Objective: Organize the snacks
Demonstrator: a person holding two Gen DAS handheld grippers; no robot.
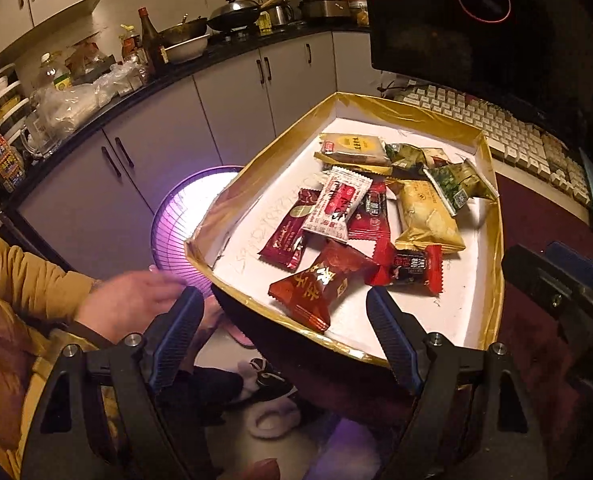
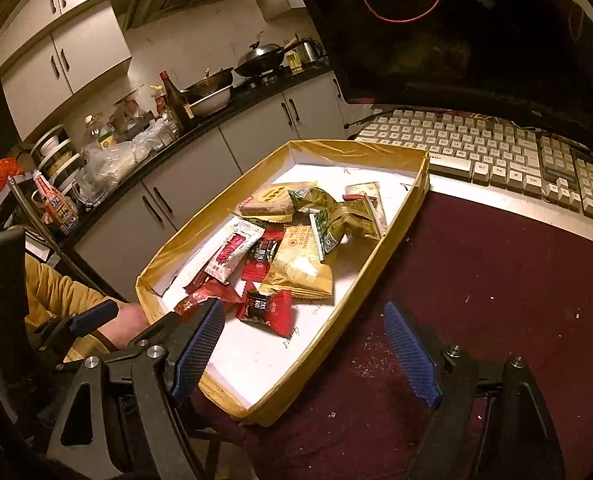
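A shallow gold-rimmed box (image 1: 492,240) (image 2: 412,196) with a white floor holds several wrapped snacks. Nearest lies a dark red packet (image 1: 316,288) and a red candy with a black label (image 1: 410,266) (image 2: 262,306). A white and red sachet (image 1: 336,204) (image 2: 234,254) overlaps dark red bars. Behind them sit a gold pouch (image 1: 426,216) (image 2: 300,270), green packets (image 1: 452,180) (image 2: 336,220) and a tan cake (image 1: 354,146) (image 2: 272,198). My left gripper (image 1: 284,336) hangs open at the box's near corner, empty. My right gripper (image 2: 308,352) is open over the box's near end, holding nothing.
The box rests on a dark red table (image 2: 476,300) beside a white keyboard (image 1: 496,128) (image 2: 496,152) and a dark monitor (image 1: 476,20). A person's hand (image 1: 128,300) in a yellow sleeve is at the left. A glowing heater (image 1: 184,224) stands below. Kitchen counter (image 1: 96,108) behind.
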